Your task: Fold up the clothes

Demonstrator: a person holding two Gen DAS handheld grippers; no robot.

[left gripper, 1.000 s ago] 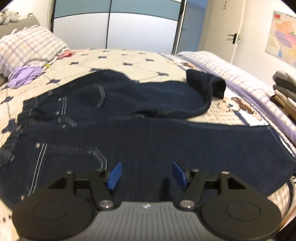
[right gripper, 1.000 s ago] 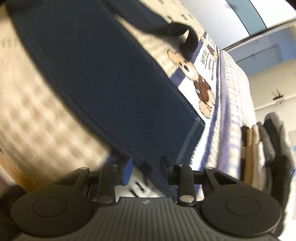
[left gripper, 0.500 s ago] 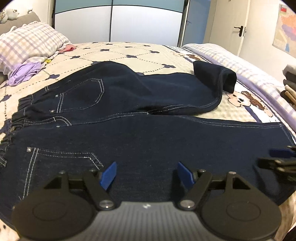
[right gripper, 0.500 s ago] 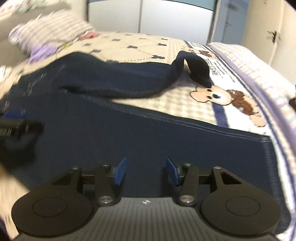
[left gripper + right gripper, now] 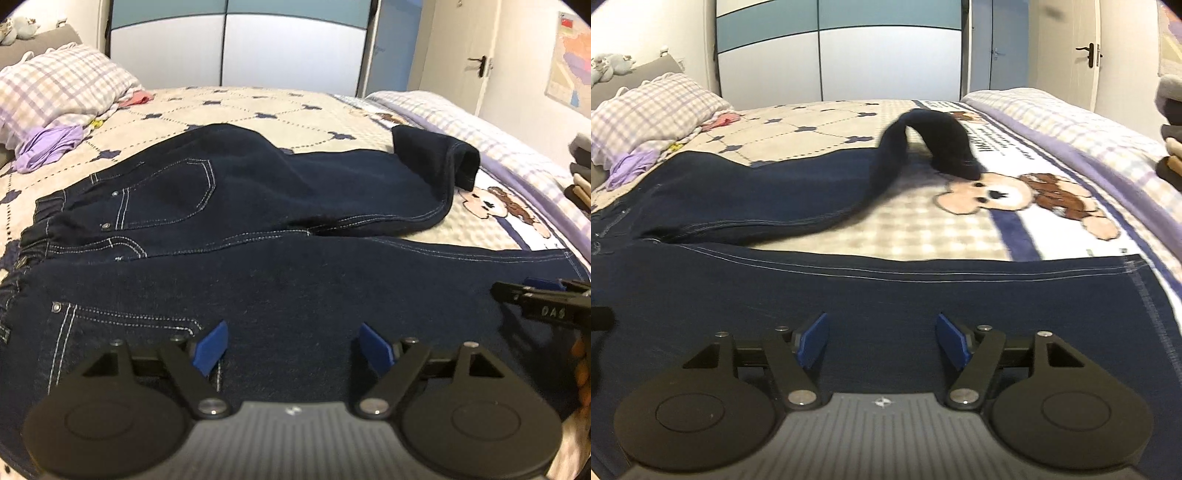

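Note:
Dark blue jeans (image 5: 295,280) lie spread across the bed, waistband at the left, one leg stretched toward the right. The other leg (image 5: 369,177) lies behind it with its cuff folded up. My left gripper (image 5: 293,347) hovers over the near leg by the pocket stitching, its jaws opening, nothing between the blue pads. In the right wrist view my right gripper (image 5: 881,339) hangs above the near leg (image 5: 886,295) close to its hem, jaws opening and empty. The right gripper (image 5: 543,291) also shows at the right edge of the left wrist view.
A quilted bedspread (image 5: 258,107) with a bear picture (image 5: 1015,199) covers the bed. A checked pillow (image 5: 55,85) and a purple garment (image 5: 48,147) lie at the back left. Stacked folded clothes (image 5: 580,173) sit at the right. Wardrobe doors (image 5: 886,62) stand behind.
My right gripper rolled back to level and swung over the near leg's hem end, and both pairs of jaws spread wider. The left gripper barely shifted.

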